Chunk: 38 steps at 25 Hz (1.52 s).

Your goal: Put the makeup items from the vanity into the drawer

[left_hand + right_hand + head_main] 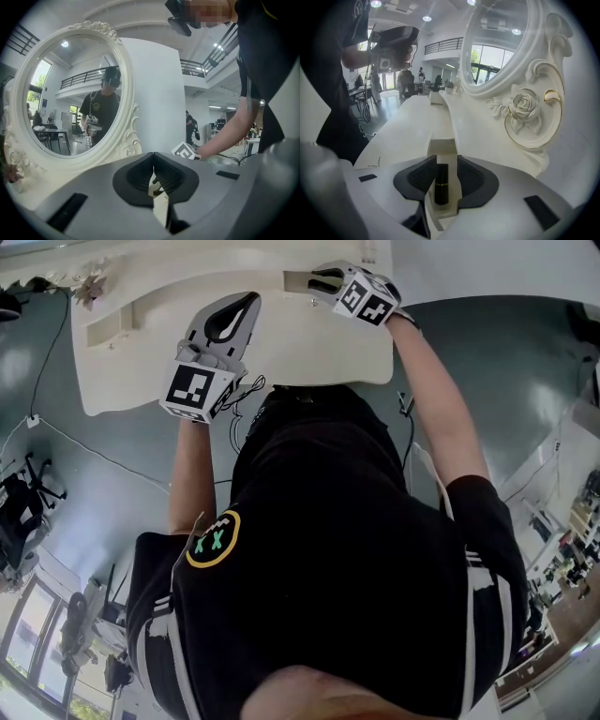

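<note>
A black lipstick tube (441, 183) with a gold band lies lengthwise between the jaws of my right gripper (446, 159), over the narrow open drawer (440, 144) of the white vanity. A gap shows between the tube and the right pad, so the jaws stand slightly apart around it. In the head view the right gripper (323, 279) sits at the drawer (302, 279) near the vanity's back. My left gripper (153, 157) is shut with nothing in it, held above the vanity top (281, 352) and pointing at the mirror; the head view shows this left gripper (230, 320) left of the right one.
An ornate oval mirror (70, 93) stands at the back of the vanity, with a carved rose (522, 105) on its frame close to the right gripper. A small white box (436, 97) sits farther along the top. Cables (246, 395) hang at the vanity's front edge.
</note>
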### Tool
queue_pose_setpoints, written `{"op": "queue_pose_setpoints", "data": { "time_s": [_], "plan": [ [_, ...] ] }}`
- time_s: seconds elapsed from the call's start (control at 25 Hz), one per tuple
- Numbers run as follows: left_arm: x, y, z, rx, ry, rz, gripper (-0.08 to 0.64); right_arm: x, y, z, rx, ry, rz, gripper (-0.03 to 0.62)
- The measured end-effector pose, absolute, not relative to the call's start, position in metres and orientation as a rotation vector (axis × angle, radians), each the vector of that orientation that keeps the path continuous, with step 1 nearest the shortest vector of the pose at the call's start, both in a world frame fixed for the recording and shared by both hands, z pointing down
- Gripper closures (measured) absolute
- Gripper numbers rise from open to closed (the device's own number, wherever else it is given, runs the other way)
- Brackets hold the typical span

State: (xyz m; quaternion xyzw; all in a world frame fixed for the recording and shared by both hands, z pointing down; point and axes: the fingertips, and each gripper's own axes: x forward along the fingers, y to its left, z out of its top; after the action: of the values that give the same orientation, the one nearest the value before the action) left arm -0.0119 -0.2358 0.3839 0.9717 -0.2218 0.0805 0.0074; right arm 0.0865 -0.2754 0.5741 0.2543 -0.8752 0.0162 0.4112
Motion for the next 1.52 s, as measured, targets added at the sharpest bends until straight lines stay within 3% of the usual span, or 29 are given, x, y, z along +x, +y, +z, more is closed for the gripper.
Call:
{"op": "queue_pose_setpoints", "data": {
  "time_s": [0.52, 1.0, 1.52],
  "plan": [
    [-0.004, -0.238, 0.380, 3.054, -0.659, 0.244, 0.538, 0.086, -0.264, 0.511, 0.785, -2.318, -0.007, 0.430],
    [-0.008, -0.239, 0.367, 3.078, -0.686, 0.224, 0.538, 0.028, -0.231, 0.348, 1.016, -2.814, -0.176, 0.512],
    [-0.026, -0.231, 0.354, 3.069, -0.756, 0.187, 0.538, 0.006, -0.217, 0.325, 1.122, -2.879, -0.147, 0.571]
  ]
}}
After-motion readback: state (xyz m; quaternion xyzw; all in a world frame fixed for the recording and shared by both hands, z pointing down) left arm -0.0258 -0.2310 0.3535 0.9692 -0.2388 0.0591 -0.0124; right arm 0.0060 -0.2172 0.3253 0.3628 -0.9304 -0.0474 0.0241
